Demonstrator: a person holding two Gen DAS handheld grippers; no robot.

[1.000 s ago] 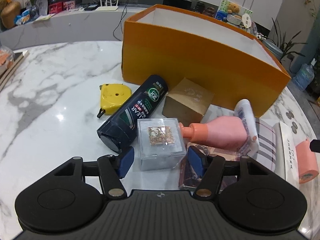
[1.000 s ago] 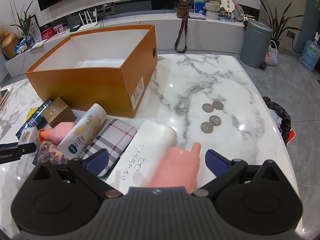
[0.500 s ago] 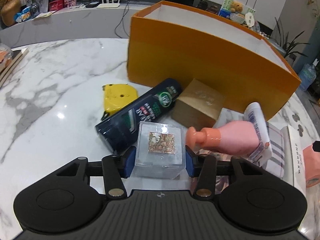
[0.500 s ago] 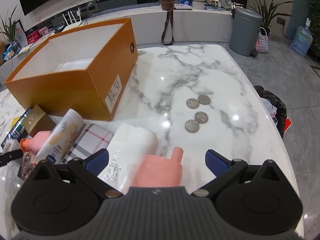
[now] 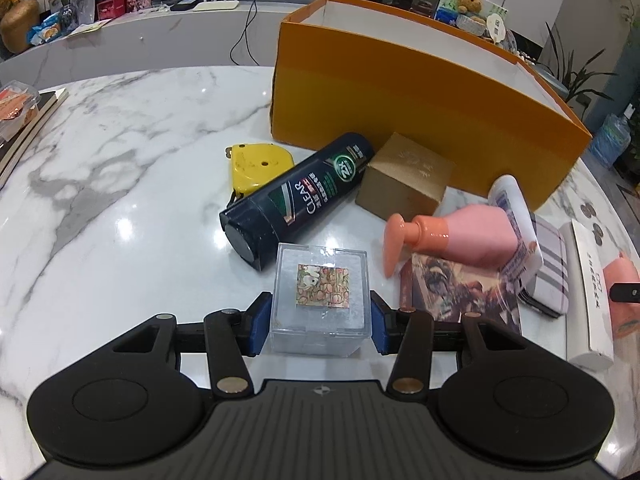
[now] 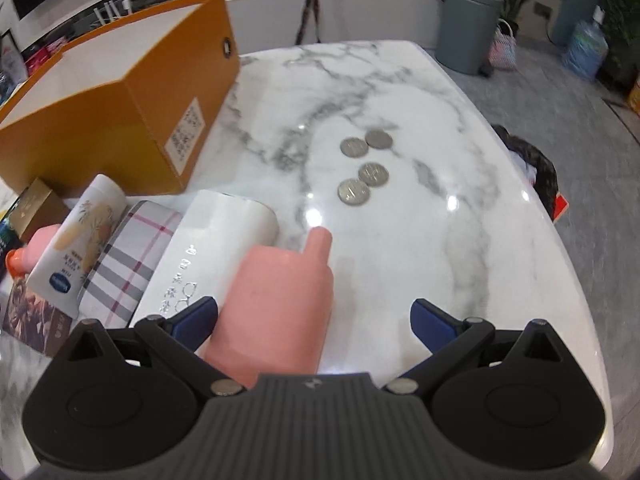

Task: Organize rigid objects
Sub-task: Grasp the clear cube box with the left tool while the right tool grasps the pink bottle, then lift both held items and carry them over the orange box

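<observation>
My left gripper (image 5: 320,320) is shut on a clear plastic cube (image 5: 320,292) with a small picture on its top, both blue pads pressed to its sides on the marble table. Behind the cube lie a dark shampoo bottle (image 5: 300,196), a yellow tape measure (image 5: 256,166), a brown carton (image 5: 404,176) and a pink pump bottle (image 5: 460,236). The orange box (image 5: 400,92) stands open at the back. My right gripper (image 6: 314,312) is open around a pink bottle (image 6: 280,300) lying on the table, whose spout points away; the left finger is almost at its side, the right one well apart.
Next to the pink bottle lie a white glasses case (image 6: 216,248), a plaid case (image 6: 128,264) and a white lotion tube (image 6: 76,248). Several coins (image 6: 362,168) lie on the marble to the right. A picture card (image 5: 452,288) lies under the pump bottle. Books sit at the far left edge (image 5: 24,120).
The left jaws closed from wide apart onto the clear cube. The right gripper sank toward the pink bottle and rolled, so the bottle now fills more of its view.
</observation>
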